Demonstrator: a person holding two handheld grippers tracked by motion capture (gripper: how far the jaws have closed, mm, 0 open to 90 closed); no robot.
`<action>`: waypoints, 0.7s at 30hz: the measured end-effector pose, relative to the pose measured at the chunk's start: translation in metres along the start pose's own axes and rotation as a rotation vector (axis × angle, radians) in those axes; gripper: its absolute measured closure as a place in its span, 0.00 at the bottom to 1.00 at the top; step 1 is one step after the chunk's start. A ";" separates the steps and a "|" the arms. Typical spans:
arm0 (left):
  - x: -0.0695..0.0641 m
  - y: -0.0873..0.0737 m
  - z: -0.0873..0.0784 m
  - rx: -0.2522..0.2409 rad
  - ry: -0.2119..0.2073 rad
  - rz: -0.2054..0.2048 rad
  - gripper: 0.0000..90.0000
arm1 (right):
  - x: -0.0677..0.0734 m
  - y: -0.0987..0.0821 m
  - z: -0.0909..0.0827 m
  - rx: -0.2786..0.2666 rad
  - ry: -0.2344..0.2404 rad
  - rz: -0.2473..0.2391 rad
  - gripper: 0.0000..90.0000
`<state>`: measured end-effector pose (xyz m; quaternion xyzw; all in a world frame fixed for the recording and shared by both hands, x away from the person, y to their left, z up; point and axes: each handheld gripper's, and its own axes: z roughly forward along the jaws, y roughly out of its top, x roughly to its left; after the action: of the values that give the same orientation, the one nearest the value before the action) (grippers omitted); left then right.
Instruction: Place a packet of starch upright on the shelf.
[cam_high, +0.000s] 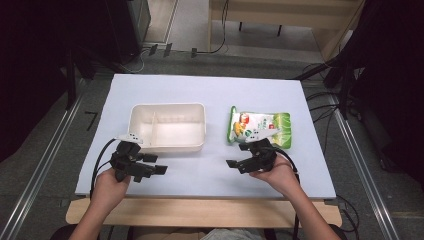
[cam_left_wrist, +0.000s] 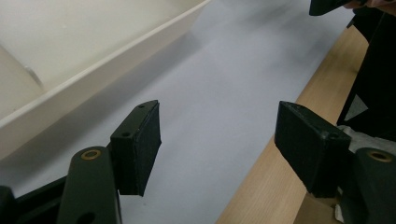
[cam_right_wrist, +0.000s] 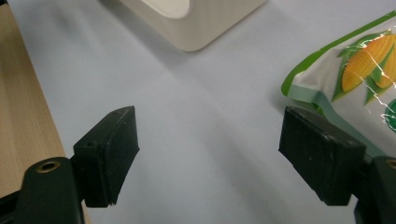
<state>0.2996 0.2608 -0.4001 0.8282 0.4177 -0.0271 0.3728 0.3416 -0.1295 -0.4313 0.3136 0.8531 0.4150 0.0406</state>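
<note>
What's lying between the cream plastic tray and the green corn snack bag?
Nothing: in the high view, only bare white table cover separates the cream plastic tray from the green corn snack bag.

corn bag (cam_right_wrist: 359, 70): cut off right | tray (cam_left_wrist: 70, 60): cut off top-left
</note>
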 end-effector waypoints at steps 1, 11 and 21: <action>0.000 0.000 0.000 0.006 0.006 -0.001 0.36 | 0.000 0.000 0.000 0.007 -0.005 0.002 0.23; -0.004 0.002 -0.002 -0.008 0.039 0.032 0.27 | -0.005 -0.004 -0.013 0.006 -0.040 0.006 0.33; -0.007 0.004 0.001 0.020 0.044 0.064 0.23 | -0.016 -0.014 -0.029 -0.012 -0.073 0.026 0.40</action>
<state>0.2979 0.2534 -0.3961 0.8452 0.3988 -0.0011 0.3558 0.3376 -0.1653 -0.4258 0.3391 0.8445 0.4090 0.0682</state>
